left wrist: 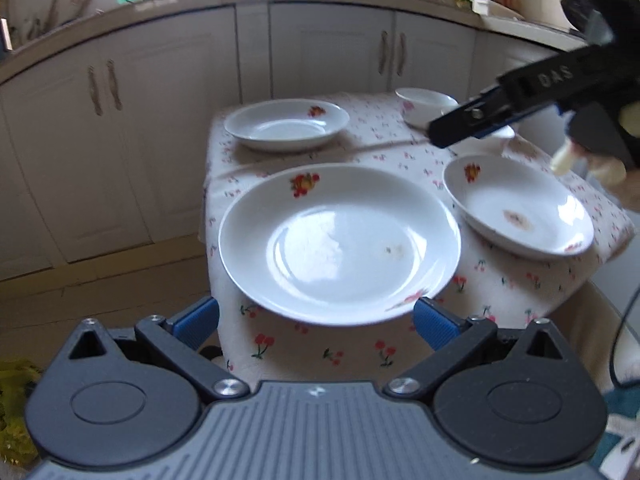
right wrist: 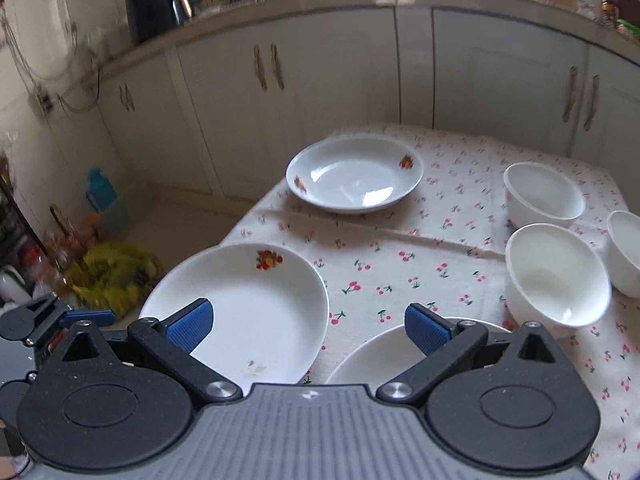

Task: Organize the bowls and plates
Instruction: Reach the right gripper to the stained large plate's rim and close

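Both hand-held grippers spread, left [left wrist: 316, 316], right [right wrist: 308, 322], above plates [left wrist: 340, 240]

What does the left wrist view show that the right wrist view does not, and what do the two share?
Only the left wrist view shows the right claw from outside, reaching over the table, and the near right plate whole.

Only the right wrist view shows three white bowls, such as the nearest bowl, and the black appliance on the counter.

Both show the cherry-print tablecloth, the far plate and the near left plate.
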Motion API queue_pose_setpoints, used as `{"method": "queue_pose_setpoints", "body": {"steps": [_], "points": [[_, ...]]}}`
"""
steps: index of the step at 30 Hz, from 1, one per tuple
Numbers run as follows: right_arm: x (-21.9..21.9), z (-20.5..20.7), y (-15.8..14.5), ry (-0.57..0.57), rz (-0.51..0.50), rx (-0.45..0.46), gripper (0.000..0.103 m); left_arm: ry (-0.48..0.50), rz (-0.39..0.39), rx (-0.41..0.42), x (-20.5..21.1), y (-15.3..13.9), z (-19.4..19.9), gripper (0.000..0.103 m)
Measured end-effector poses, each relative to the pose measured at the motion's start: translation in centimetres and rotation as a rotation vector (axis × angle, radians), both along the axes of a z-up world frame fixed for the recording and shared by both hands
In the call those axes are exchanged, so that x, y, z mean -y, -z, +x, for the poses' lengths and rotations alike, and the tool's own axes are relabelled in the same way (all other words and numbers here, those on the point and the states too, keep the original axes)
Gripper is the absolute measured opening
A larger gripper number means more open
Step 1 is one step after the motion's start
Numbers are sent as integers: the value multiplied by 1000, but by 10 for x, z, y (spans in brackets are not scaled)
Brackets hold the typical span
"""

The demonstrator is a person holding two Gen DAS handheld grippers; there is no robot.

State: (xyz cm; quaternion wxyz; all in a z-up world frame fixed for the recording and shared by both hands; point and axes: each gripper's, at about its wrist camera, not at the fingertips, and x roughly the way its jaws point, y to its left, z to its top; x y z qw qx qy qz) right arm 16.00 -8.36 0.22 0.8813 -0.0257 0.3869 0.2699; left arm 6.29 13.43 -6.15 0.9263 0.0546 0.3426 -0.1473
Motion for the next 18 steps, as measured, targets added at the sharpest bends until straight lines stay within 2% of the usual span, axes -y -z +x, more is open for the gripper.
{"method": "queue_pose_setpoints", "body": {"steps": [9,14,18], "points": [[-32,36,25,-115,-58,-99,103,129,1,-78,-7,13,18,102],[-40,54,37,-119,-72,-151,92,148,7,-98,-8,19,26,102],[-41,63,43,-124,-57,-183,87,157,16,-100,-7,19,30,102]]}}
